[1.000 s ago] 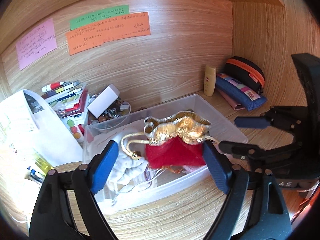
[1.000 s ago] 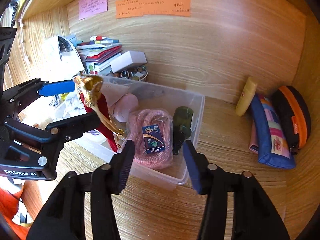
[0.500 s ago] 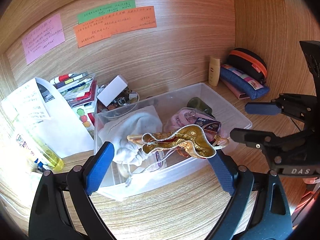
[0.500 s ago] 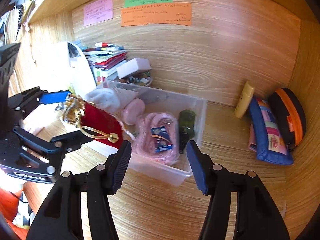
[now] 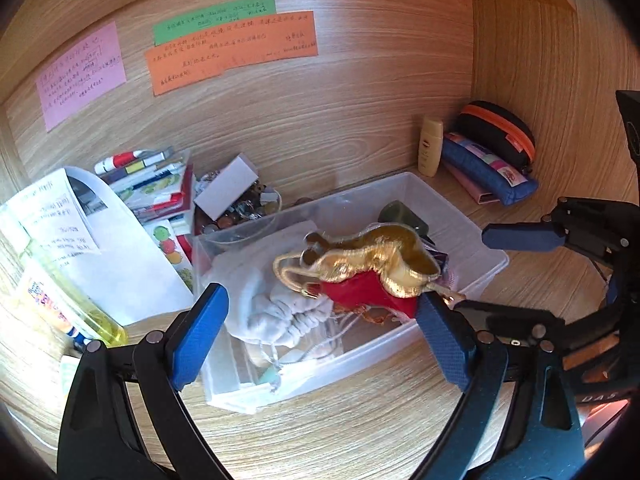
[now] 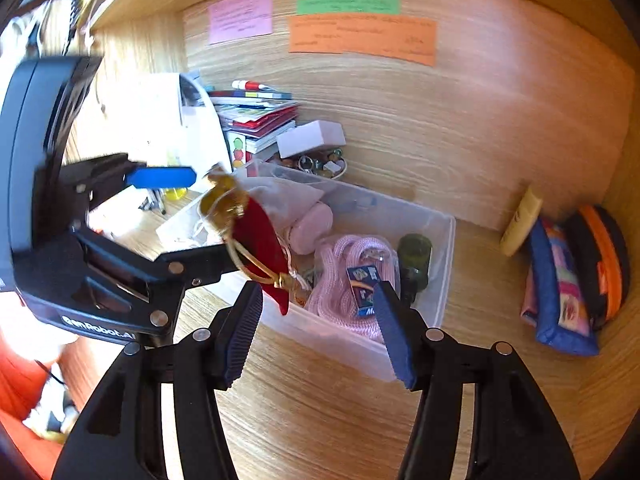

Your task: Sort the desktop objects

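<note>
One red and gold drawstring pouch [image 5: 370, 270] hangs over the clear plastic bin [image 5: 486, 258], its edge against the right finger of the left gripper [image 5: 316, 334], whose jaws are spread wide. Whether that finger grips it, I cannot tell. Right gripper [image 6: 318, 330] is also spread wide, holding nothing. Inside the bin lie a white cloth bag [image 5: 276, 308], pink rope [image 6: 344, 264] and a green bottle [image 6: 414, 258]. Only the right wrist view shows the rope clearly

Home study desk nook: sticky notes [image 5: 230, 50], books [image 5: 154, 188] (wood-panelled).
</note>
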### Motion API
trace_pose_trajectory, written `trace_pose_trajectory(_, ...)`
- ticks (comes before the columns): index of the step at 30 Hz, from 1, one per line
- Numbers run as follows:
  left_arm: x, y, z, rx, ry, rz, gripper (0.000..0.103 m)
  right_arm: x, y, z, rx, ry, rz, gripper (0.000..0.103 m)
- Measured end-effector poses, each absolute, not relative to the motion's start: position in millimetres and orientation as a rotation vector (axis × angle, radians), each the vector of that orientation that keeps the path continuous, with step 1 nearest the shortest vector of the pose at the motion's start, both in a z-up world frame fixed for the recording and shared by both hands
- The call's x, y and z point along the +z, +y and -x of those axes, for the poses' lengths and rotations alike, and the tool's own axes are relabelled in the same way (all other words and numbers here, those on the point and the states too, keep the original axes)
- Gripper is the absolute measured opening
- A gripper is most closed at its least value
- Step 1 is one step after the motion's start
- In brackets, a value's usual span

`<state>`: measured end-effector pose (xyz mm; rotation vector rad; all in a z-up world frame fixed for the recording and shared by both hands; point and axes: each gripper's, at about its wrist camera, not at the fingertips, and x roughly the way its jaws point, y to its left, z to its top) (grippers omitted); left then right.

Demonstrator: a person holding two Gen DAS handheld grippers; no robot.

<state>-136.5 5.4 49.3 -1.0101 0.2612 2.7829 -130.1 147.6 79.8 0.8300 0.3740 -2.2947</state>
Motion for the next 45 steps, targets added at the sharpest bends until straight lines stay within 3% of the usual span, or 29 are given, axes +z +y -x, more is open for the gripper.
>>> trace_pose_trajectory(11, 59.4, -9.6, 143.3, 2.793, 0.258, 1.017, 0.094, 69.3, 118.9, 154.6, -2.250, 0.363, -0.865, 0.054)
trace_pose_trajectory(29, 56.6, -22.1, 152.2, 2.762, 0.228, 1.043, 0.096, 84.0, 143.7, 187.0, -2.270, 0.186, -0.925, 0.054)
trace_pose_trajectory(39, 42.2, 3.3, 157.6, 2.711, 0.277, 1.043, 0.096, 107.2, 113.6, 170.1, -2.205, 0.332, -0.838, 0.054)
trace_pose_trajectory(45, 37.6, 4.3, 163.6, 2.694, 0.266, 1.060, 0.096, 112.4, 116.6, 173.9, -2.141, 0.257, -0.859, 0.054)
